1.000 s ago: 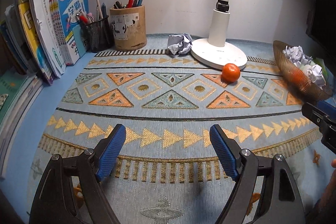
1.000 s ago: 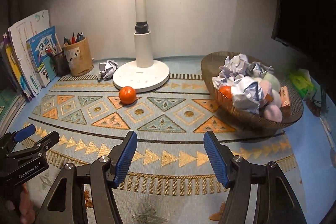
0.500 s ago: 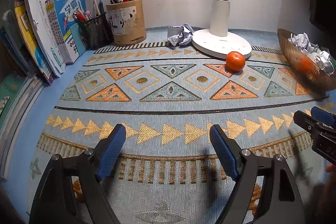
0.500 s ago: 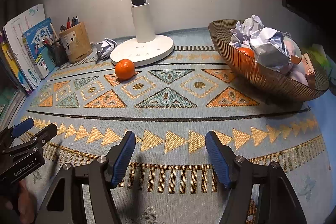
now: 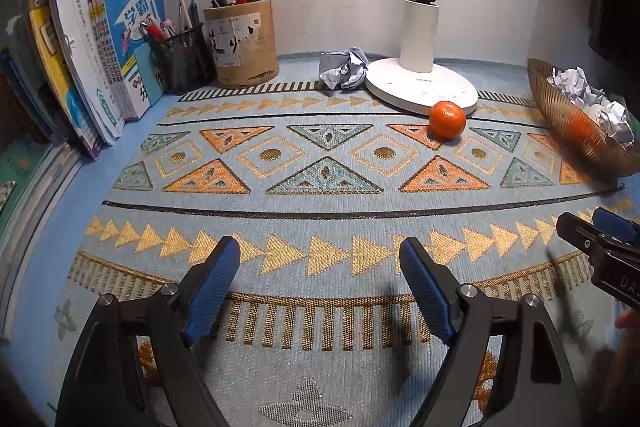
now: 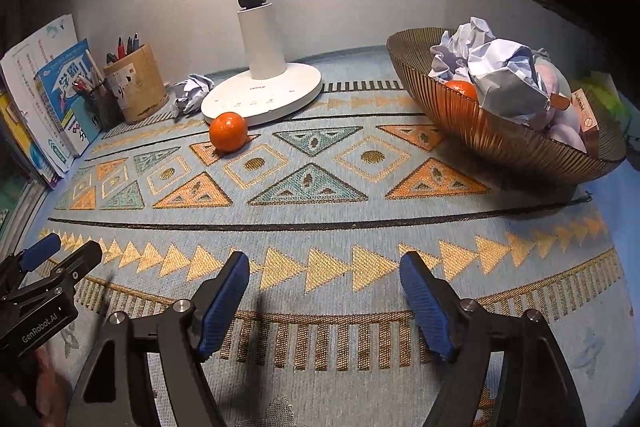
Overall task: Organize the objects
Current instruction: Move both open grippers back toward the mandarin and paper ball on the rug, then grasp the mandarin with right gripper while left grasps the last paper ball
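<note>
A white lamp base [image 5: 422, 89] is set at the back of a patterned mat [image 5: 320, 219]. To its left, a round pen holder [image 5: 241, 41] and a black mesh cup [image 5: 182, 58] are placed beside upright books [image 5: 96, 55] against the wall.

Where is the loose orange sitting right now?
The orange sits on the patterned mat, at the front edge of the white lamp base: left of centre in the right wrist view, with the crumpled paper further left.
</note>
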Motion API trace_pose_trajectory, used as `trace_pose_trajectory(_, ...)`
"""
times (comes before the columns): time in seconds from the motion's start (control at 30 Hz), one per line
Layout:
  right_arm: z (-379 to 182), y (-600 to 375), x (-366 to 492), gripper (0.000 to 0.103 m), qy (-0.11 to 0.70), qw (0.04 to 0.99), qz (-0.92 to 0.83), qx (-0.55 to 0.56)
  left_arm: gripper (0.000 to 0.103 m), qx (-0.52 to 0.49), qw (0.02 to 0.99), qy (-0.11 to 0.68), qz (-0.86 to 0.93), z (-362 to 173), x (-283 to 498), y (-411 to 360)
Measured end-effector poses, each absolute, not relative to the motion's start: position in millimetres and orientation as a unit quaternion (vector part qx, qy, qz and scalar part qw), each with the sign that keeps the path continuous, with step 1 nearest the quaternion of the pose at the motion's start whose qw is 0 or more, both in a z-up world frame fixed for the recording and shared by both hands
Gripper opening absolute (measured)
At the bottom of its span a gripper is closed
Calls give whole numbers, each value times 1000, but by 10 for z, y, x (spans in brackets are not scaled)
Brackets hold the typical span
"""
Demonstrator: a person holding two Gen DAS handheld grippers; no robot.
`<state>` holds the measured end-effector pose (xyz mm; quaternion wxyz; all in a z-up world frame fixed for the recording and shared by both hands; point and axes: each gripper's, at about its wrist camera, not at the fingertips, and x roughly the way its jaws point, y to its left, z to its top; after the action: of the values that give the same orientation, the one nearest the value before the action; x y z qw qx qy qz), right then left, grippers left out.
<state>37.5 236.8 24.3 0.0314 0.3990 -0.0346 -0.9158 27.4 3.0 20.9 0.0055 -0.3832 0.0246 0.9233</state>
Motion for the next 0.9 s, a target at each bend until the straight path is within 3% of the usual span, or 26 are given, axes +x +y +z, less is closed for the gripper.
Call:
trace_pose_trajectory(0.17,248,2372,358,79,-39,30,-914,403,81,-390,21,20,920,223,236,17)
trace_pose_trajectory(0.4,521,2189,35,79,-60,96,-900,422,81,-417,127,-89,896,527,-430,-345)
trace_pose_trajectory(0.67,457,1795,-684,79,-60,125,-894,426,81,-422,147,-27,894,349,-1629,-133)
trace_pose_trajectory(0.9,296,1582,-1026,79,-50,101,-894,434,81,-438,167,-29,883,162,-2240,-20)
